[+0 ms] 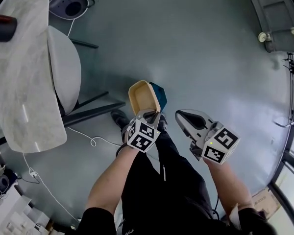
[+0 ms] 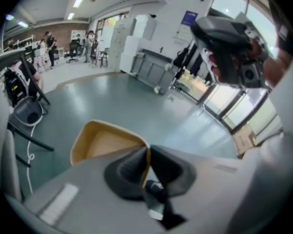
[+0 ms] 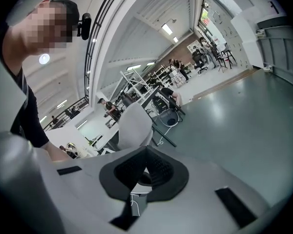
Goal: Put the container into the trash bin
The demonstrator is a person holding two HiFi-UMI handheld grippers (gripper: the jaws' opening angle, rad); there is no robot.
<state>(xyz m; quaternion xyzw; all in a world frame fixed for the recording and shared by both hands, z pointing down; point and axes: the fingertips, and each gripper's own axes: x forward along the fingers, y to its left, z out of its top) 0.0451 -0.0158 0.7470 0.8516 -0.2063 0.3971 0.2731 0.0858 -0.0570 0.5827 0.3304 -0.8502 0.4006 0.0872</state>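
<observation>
Beige rounded-square plastic container (image 1: 143,96) held over the grey floor (image 1: 206,58).
Head view: the left gripper (image 1: 149,114) holds the container by its near rim, and the right gripper (image 1: 186,117) is just beside it, not touching. Left gripper view: the jaws pinch the container's thin wall. Right gripper view: the jaws meet with nothing between them.

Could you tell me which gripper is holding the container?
The left gripper: its jaws pinch the rim of the beige container; the right gripper is shut on nothing.
</observation>
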